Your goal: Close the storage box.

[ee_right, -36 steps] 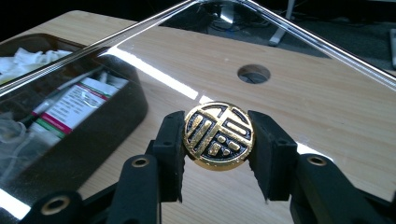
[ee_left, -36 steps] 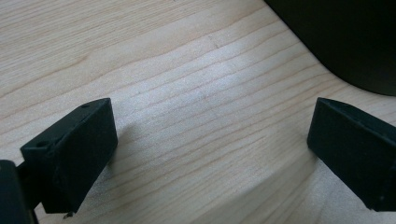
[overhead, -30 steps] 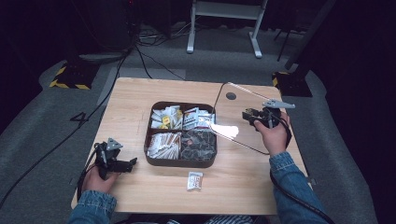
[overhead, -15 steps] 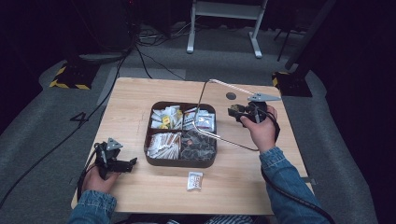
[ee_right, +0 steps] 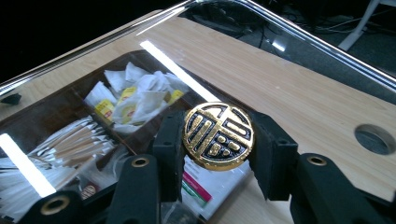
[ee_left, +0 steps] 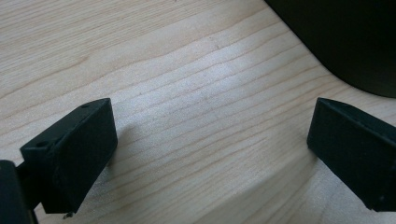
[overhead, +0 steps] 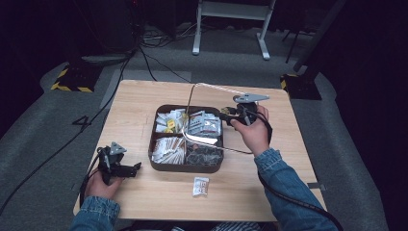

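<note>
Right gripper view: the right gripper (ee_right: 217, 158) clamps the round gold knob (ee_right: 218, 136) of the clear glass lid (overhead: 211, 118), tilted above the dark compartment box (overhead: 185, 167). Lid not seated yet. Left gripper (ee_left: 210, 149) rests open on the wooden table (ee_left: 196, 93).

The clear lid (ee_right: 289, 60) is running off the top and left edges of the right gripper view, so its full outline isn't showing. Glare streaks are washing out parts of the box (overhead: 156, 144) contents beneath. Print on the small packet (overhead: 200, 186) is coming out too tiny to read.
</note>
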`<state>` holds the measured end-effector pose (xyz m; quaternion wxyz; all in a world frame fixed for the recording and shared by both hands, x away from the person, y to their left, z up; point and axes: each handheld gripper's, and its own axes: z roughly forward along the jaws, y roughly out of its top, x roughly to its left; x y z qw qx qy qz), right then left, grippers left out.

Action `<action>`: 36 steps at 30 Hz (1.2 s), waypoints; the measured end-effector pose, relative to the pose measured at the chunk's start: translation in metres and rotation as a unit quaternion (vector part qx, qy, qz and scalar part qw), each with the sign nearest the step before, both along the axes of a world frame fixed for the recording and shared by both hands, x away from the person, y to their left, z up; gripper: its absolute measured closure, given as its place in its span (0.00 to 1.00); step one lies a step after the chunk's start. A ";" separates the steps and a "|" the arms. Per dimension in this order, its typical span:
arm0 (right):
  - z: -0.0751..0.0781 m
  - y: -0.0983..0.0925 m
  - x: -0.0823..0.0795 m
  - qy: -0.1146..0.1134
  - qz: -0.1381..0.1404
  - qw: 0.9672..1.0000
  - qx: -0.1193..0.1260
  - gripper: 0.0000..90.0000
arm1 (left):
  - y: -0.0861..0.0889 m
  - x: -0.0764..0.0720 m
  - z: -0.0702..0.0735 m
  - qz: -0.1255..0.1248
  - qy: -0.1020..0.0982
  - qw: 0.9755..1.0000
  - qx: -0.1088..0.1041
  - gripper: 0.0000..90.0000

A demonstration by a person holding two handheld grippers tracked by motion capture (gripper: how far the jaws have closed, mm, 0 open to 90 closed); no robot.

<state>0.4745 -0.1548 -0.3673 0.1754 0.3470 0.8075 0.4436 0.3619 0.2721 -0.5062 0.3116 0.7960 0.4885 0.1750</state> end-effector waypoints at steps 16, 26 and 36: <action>-0.002 0.052 0.006 0.008 0.039 0.999 -0.013 0.66 | 0.000 0.000 0.000 0.001 -0.001 1.000 0.000 0.02; -0.012 0.079 0.007 0.013 0.050 0.998 -0.032 0.66 | 0.000 0.001 0.000 0.004 0.000 1.000 0.000 0.02; -0.031 0.102 0.007 0.026 0.053 0.997 -0.057 0.66 | 0.000 0.001 0.000 0.005 0.002 1.000 0.001 0.02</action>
